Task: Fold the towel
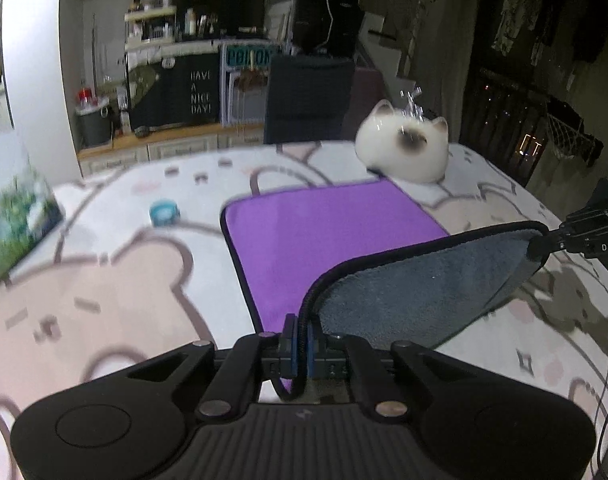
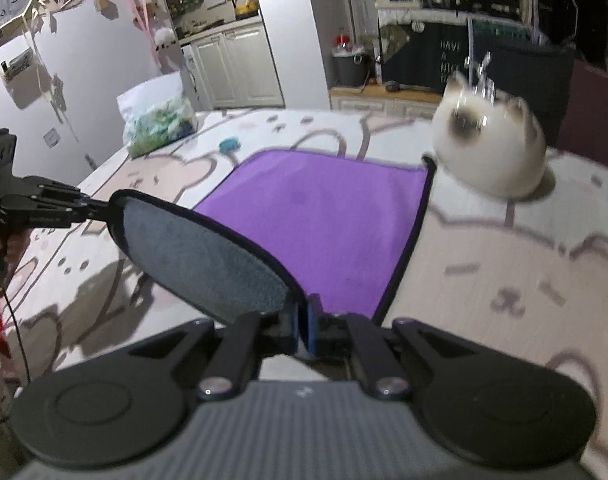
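Observation:
A towel, purple on top and grey underneath with a dark hem, lies on the table. Its near edge is lifted and curled over the flat purple part, grey side showing. My left gripper is shut on the near left corner of the hem. My right gripper is shut on the near right corner. Each gripper also shows in the other's view, the right one and the left one pinching the raised edge.
The table carries a cloth with a bear pattern. A white cat-shaped holder stands at the towel's far corner. A small teal ring and a bag of greenery lie to the left. Kitchen cabinets stand behind.

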